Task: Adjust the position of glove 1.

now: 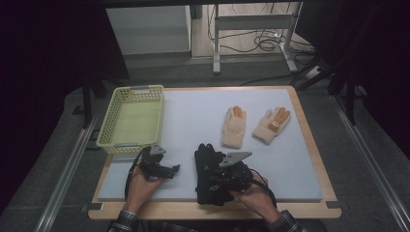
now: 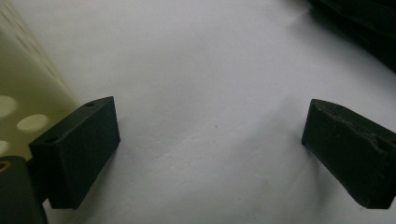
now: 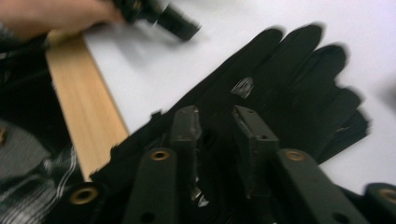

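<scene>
Nearest the person's edge of the table, the right gripper (image 1: 216,180) rests over the cuff end of a pair of black gloves (image 1: 208,166), held by the right hand (image 1: 254,193). Its own view shows the two black jaws a little apart above the dark fabric (image 3: 280,93), not visibly pinching any of it (the picture is blurred, so contact is hard to judge). The gloves lie stacked flat on the pale mat (image 1: 193,116), fingers pointing away from the person, cuffs reaching the wooden table edge (image 1: 159,211).

Just to the left, the left hand (image 1: 142,181) holds the left gripper (image 1: 174,169) low over the mat, pointing toward the gloves but apart from them. Its jaws stand wide, with bare mat (image 2: 210,93) between them; the wall of a basket (image 2: 23,84) shows at the left of its view.

Farther back on the left, the yellow-green basket (image 1: 145,94) sits with its near end over the mat's edge. Well beyond the black gloves, toward the right, two cream knitted gloves with orange fingertips lie side by side: one (image 1: 234,127) straight, the other (image 1: 270,125) angled to the right.
</scene>
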{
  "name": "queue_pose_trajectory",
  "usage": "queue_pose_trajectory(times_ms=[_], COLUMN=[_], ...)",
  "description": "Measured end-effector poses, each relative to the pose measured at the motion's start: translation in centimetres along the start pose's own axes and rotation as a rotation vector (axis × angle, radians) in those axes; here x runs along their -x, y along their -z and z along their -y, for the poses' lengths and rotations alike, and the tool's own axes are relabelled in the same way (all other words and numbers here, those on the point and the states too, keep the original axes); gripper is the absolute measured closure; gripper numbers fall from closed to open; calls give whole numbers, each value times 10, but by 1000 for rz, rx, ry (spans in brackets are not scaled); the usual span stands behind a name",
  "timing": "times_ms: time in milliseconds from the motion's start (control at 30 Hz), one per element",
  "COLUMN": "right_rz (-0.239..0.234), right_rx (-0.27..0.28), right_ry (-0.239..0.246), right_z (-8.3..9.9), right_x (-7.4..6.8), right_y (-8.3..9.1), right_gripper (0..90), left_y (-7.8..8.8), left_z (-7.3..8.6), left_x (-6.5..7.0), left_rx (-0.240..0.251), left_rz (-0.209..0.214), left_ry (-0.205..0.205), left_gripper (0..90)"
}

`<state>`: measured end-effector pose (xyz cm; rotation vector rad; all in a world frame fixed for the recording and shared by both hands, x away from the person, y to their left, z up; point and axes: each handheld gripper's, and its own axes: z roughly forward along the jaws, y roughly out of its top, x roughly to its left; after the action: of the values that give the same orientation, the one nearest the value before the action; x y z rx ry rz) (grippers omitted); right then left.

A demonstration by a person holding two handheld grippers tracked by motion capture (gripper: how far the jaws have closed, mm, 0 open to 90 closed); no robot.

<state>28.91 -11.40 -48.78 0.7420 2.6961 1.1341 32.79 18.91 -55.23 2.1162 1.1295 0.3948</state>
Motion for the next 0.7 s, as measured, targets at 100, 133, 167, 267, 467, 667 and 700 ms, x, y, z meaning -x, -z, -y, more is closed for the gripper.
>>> queue_pose_trajectory(times_ms=[100,133,167,267,467,667,700], right_rz=[-12,-2,23,52,19,-10,-12], right_rx=[-42,-51,-64,-61,-42,23,31], right_ry=[47,64,92,118,77,35,27], right_z=[10,12,14,15,8,-8,-10], right_x=[-2,-3,-5,-8,-10,-16,-18], right_y=[-12,-15,-18,-20,-15,-7,-9], right_gripper=[592,623,665,859,878,877,877], left_y=[0,0,0,0,0,0,0], left_z=[0,0,0,0,0,0,0], left_x=[0,0,0,0,0,0,0], left_rx=[1,1,0,0,0,0,0], left_rz=[0,0,0,-1,0,0,0], left_ry=[2,2,-1,-1,0,-1,0], left_gripper=[41,41,41,41,41,41,41])
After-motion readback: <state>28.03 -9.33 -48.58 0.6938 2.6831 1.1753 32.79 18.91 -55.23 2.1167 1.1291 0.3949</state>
